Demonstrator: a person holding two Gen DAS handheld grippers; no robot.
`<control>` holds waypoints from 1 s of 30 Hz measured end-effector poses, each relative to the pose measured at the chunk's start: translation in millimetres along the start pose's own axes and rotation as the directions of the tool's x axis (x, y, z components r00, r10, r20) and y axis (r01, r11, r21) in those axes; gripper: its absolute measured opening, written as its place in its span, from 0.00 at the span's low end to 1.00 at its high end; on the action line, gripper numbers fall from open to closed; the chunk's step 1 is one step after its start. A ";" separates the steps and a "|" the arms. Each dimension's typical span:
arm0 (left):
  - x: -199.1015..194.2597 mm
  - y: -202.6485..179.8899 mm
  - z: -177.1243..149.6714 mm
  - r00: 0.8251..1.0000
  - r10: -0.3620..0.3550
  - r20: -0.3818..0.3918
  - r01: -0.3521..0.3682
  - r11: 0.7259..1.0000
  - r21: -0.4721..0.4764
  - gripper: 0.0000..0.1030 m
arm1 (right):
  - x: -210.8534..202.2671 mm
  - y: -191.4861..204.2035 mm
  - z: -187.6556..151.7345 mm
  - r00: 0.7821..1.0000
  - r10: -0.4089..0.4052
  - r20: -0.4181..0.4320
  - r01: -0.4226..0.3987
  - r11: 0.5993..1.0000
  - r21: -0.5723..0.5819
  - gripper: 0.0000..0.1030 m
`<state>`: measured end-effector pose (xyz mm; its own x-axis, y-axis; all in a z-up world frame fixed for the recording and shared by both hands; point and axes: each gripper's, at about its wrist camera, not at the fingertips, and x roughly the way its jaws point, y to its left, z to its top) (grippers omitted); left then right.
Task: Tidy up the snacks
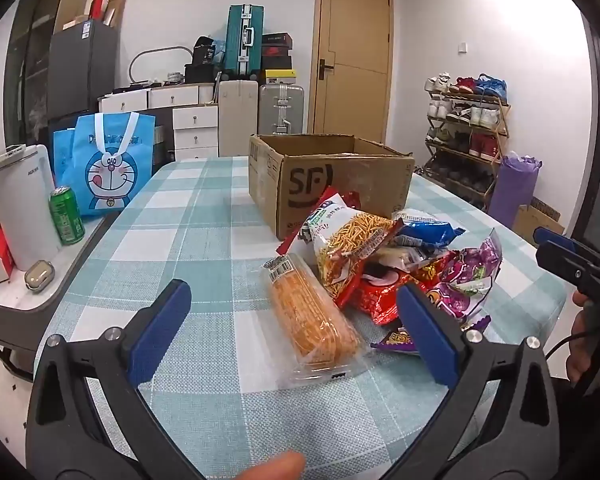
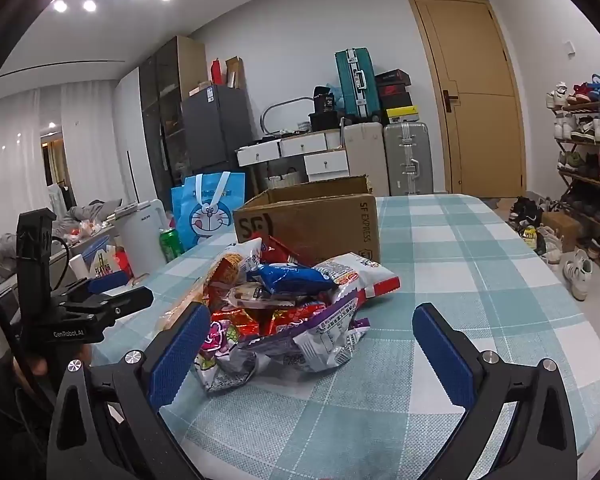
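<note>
The left gripper [image 1: 294, 330] stands with its blue pads wide apart and holds nothing, hovering above a clear-wrapped orange biscuit pack [image 1: 314, 318] that lies flat on the checked tablecloth [image 1: 172, 216]; the right gripper [image 2: 312, 354] is likewise spread wide and empty, poised just in front of the snack pile [image 2: 284, 304]. The pile of mixed bags, with a blue packet [image 2: 290, 278] on top and a purple bag [image 1: 466, 280] at its side, rests just in front of the open cardboard box [image 1: 328, 184], with the biscuit pack touching its left edge. A green can [image 1: 66, 216] and a blue cartoon bag [image 1: 106, 164] stand on the side counter, well apart from the pile.
</note>
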<state>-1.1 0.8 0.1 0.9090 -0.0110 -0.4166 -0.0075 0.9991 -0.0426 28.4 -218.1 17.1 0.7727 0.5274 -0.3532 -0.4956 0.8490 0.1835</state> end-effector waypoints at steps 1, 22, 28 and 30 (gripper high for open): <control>0.2 -0.1 0.0 1.000 0.000 -0.005 0.000 1.000 0.001 1.00 | -0.2 0.5 0.0 1.000 -0.001 0.003 0.001 1.000 0.001 1.00; 0.7 0.6 0.4 1.000 -0.006 -0.016 0.006 1.000 -0.013 1.00 | 2.9 8.6 -3.2 1.000 0.006 -0.014 -0.006 0.999 -0.032 1.00; 1.2 0.7 0.4 1.000 -0.006 -0.015 0.006 1.000 -0.011 1.00 | 2.8 8.3 -3.2 1.000 0.006 -0.014 -0.007 0.999 -0.032 1.00; 0.8 0.7 0.5 1.000 -0.006 -0.015 0.006 1.000 -0.012 1.00 | 3.9 8.2 -3.6 1.000 0.008 -0.015 -0.008 0.999 -0.031 1.00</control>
<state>-0.2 1.6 0.2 0.9028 -0.0175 -0.4297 -0.0070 0.9984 -0.0555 25.9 -209.2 14.0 0.7627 0.5335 -0.3656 -0.5141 0.8431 0.1578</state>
